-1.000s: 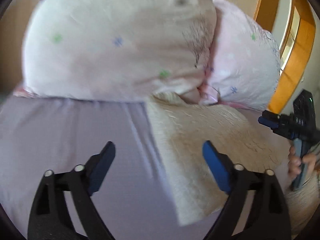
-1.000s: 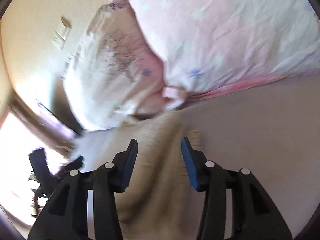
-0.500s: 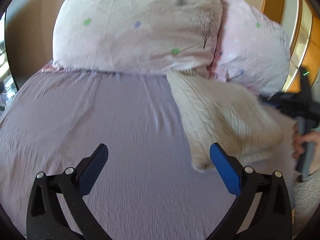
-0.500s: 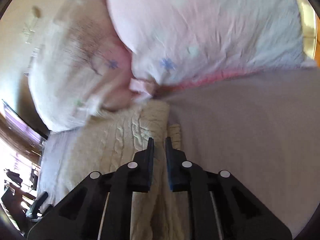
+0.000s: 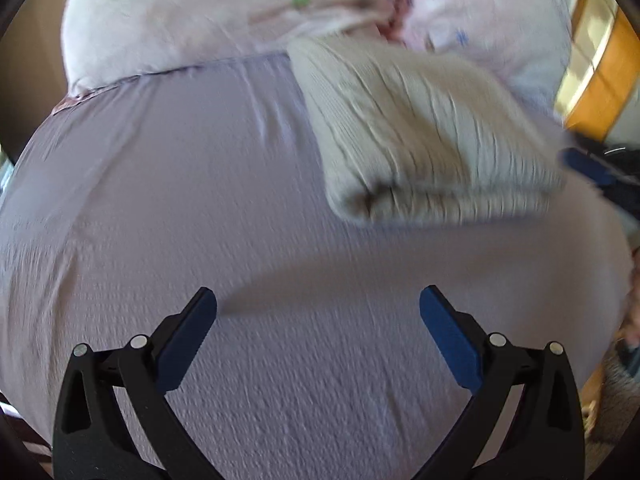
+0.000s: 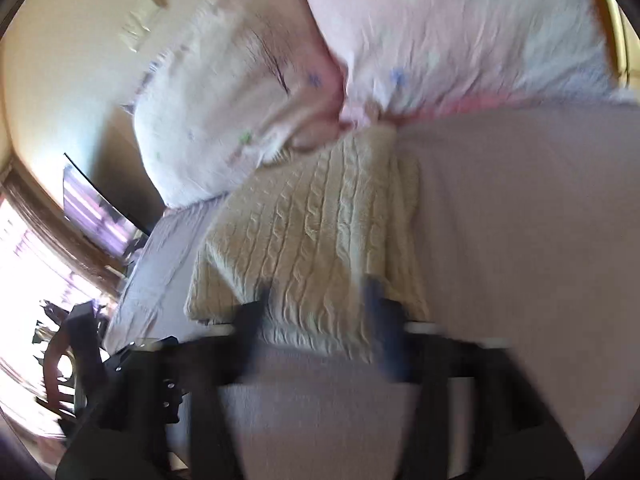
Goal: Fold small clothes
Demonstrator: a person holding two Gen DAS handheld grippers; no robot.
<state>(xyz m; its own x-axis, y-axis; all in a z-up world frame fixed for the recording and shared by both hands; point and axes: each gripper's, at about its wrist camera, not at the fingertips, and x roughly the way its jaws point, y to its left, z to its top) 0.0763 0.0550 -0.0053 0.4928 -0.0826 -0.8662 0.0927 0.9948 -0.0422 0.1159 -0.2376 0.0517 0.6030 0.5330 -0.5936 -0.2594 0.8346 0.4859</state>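
A cream cable-knit sweater (image 5: pixel 420 136) lies folded on the lilac bed sheet (image 5: pixel 200 208), its far end against the pillows. It also shows in the right wrist view (image 6: pixel 316 232). My left gripper (image 5: pixel 318 312) is open and empty, above the bare sheet, well short of the sweater's near folded edge. My right gripper (image 6: pixel 316 300) is blurred by motion; its fingers stand apart over the sweater's near edge and hold nothing. Its blue pad (image 5: pixel 588 166) shows at the right of the left wrist view, beside the sweater.
Two pale pink pillows (image 5: pixel 224 12) (image 6: pixel 460 36) lean at the head of the bed. A wooden frame (image 5: pixel 604 80) stands at the right. A bright window and dark furniture (image 6: pixel 96 208) are at the left of the right wrist view.
My right gripper was shut half a second ago and now stands open, drawn back from the sweater. My left gripper has drawn back; the sweater lies farther from it.
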